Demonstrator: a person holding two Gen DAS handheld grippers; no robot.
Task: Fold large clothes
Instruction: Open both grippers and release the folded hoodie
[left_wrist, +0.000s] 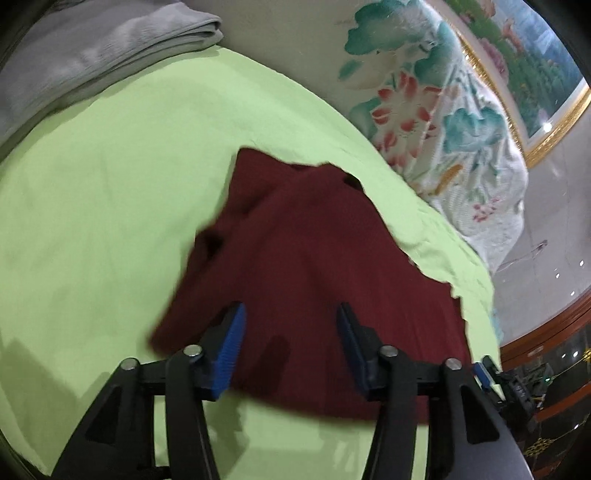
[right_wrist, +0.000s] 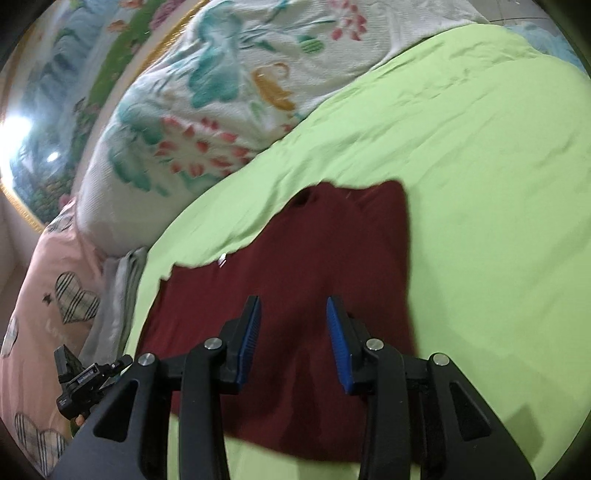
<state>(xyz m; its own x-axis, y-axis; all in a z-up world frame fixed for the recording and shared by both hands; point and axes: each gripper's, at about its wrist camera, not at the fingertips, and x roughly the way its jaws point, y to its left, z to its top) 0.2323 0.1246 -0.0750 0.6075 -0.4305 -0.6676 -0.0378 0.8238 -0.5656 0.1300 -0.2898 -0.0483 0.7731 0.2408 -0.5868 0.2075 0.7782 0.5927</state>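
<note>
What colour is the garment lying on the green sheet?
Dark red, plain with no pattern: the garment shows best in the right wrist view, on the green sheet.

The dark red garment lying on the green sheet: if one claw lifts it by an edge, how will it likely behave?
The dark red fabric garment would probably droop and drag: it lies in soft folds with uneven edges on the light green bed sheet. It looks light and thin, lying nearly flat. It likely won't slip far, since both are cloth.
</note>
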